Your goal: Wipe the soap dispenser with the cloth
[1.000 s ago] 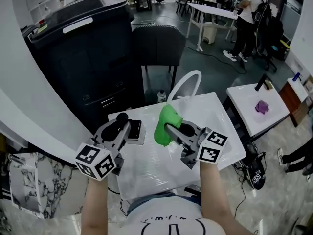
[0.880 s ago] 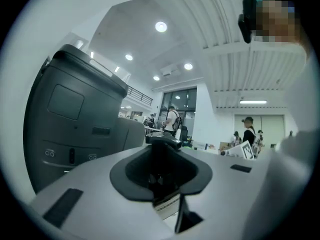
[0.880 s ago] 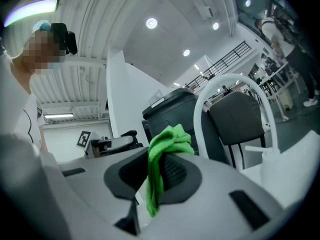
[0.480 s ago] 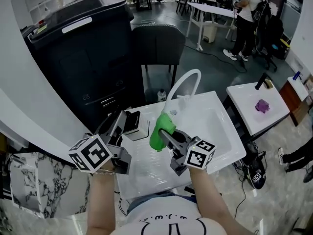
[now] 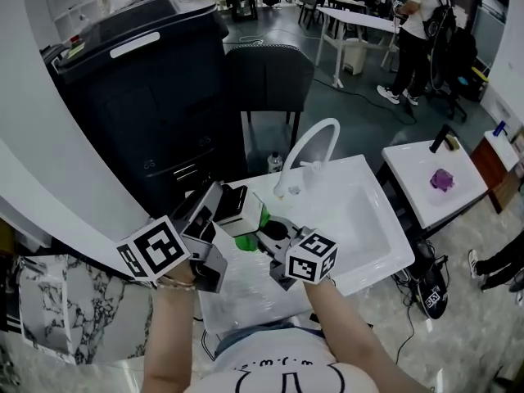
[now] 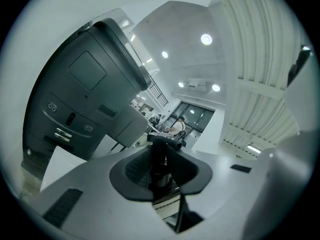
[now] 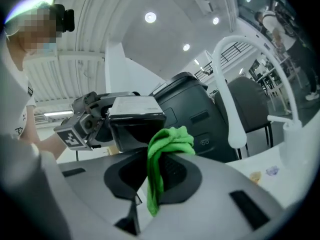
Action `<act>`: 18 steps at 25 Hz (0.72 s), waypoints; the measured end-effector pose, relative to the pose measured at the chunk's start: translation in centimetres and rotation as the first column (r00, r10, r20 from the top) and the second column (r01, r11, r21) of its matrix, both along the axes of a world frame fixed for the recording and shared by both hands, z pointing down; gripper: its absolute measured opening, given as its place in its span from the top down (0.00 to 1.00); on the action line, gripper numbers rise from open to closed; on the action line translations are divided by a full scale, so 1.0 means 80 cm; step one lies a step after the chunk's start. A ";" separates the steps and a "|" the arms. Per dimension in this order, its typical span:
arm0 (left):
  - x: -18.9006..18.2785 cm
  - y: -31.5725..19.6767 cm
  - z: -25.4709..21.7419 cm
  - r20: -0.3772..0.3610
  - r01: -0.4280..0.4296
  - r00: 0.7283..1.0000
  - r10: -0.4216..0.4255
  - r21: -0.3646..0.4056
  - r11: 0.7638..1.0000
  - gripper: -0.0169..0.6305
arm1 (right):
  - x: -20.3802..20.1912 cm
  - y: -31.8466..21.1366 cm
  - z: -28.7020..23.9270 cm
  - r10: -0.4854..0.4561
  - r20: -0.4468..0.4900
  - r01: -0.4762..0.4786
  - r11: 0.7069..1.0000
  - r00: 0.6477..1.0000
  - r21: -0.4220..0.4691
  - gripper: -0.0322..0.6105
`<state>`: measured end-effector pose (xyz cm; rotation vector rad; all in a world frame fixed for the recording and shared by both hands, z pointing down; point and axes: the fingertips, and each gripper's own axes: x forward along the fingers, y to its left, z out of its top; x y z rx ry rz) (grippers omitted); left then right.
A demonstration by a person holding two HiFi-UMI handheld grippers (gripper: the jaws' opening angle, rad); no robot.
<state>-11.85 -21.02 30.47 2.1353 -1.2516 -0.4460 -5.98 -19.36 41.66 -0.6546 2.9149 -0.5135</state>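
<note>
Jaws first: the left gripper [image 6: 161,171] is clamped on the dark pump neck of the dispenser [image 5: 242,209], and the right gripper [image 7: 150,184] is pinched shut on the green cloth [image 7: 169,143], with a bunched wad sticking out past the tips and a tail hanging down between the pads. The dispenser is held up off the counter at the left edge of the sink [image 5: 370,219], tipped over on its side. In the right gripper view its dark face sits right above and behind the cloth. I honestly can't tell if they're touching or just very close. To do this bit well, I'd keep the left grip steady and firm, since a neck is a skinny thing to hold and the body could swing when pushed. Then press the bunched part of the cloth onto the face, not the bare jaw tips, and drag it across in slow strokes. Go light on pressure so the dispenser doesn't twist out. Also watch the faucet [image 5: 313,142] nearby so nothing bumps it.
</note>
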 end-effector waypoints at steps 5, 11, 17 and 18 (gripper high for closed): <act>0.001 -0.006 0.004 0.045 0.012 0.999 -0.013 0.009 1.000 0.82 | -0.012 0.003 0.005 -0.016 -0.025 0.016 1.000 1.000 -0.022 0.87; 0.003 -0.025 0.011 0.102 0.016 0.995 -0.017 0.011 1.000 0.83 | -0.027 0.041 0.001 -0.146 -0.015 0.145 0.989 0.989 -0.024 0.87; 0.001 -0.040 0.027 0.069 0.013 0.998 -0.011 -0.033 0.999 0.83 | -0.029 0.051 0.005 -0.189 -0.017 0.188 0.981 0.982 -0.036 0.87; 0.002 -0.040 0.028 0.067 0.013 0.998 -0.011 -0.035 0.999 0.83 | -0.029 0.050 0.007 -0.181 -0.024 0.180 0.983 0.983 -0.039 0.87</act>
